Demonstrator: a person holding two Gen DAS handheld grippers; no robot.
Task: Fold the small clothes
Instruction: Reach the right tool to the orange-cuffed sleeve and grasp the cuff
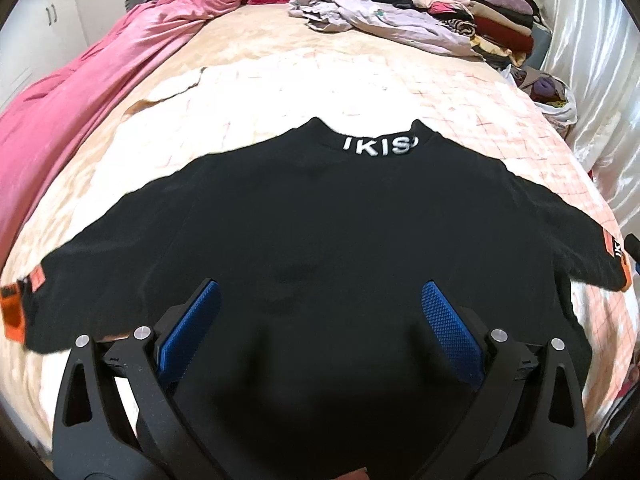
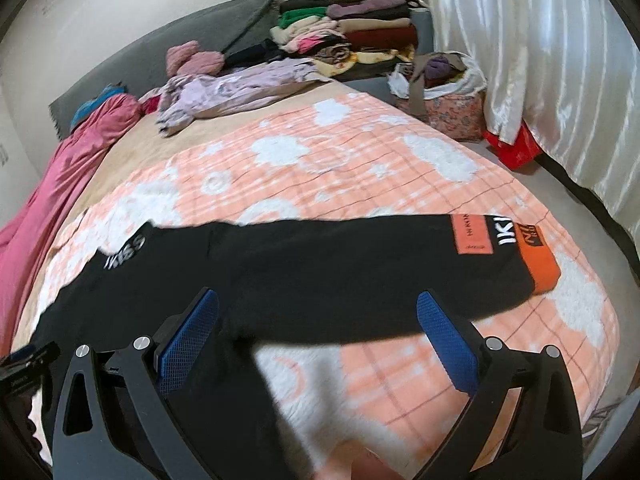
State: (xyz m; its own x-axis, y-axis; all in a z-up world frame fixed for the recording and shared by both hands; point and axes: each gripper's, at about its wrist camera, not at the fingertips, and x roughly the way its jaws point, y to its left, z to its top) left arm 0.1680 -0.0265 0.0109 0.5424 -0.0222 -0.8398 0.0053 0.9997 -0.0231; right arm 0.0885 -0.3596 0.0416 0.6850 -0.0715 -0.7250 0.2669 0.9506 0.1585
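Black top [image 1: 320,216] lies flat on the bed [image 1: 280,80], centre of the left wrist frame, collar with white lettering pointing to the upper middle, both sleeves stretched out toward the left and right edges, orange cuffs at the ends. Spread like this so the fold lines are easy to reach; looks like the layout step is done and no fold is made yet. Left tool [image 1: 320,312] hangs over the lower body of the top, fingers spread wide, blue pads [image 1: 192,328] apart with nothing between them, likely hovering near the hem; contact can't be told. Right tool [image 2: 318,320] is also spread and empty, sitting lower centre of the right wrist frame, over the edge where the sleeve [image 2: 360,264] meets the body, the sleeve running to the right toward the orange cuff [image 2: 538,264]. That placement suits a grab of the sleeve or side seam to bring it inward, a guess only. Bedcover [image 2: 360,160] is peach check with white clouds, giving contrast to the black cloth. Pile of clothes [image 1: 460,12] sits upper right of the left frame, a lilac garment [image 1: 360,16] loose beside it, a pink blanket [image 1: 80,100] along the left, all well apart from the top so they won't snag. A bag [image 2: 448,96] stands off the bed, upper right of the right frame.
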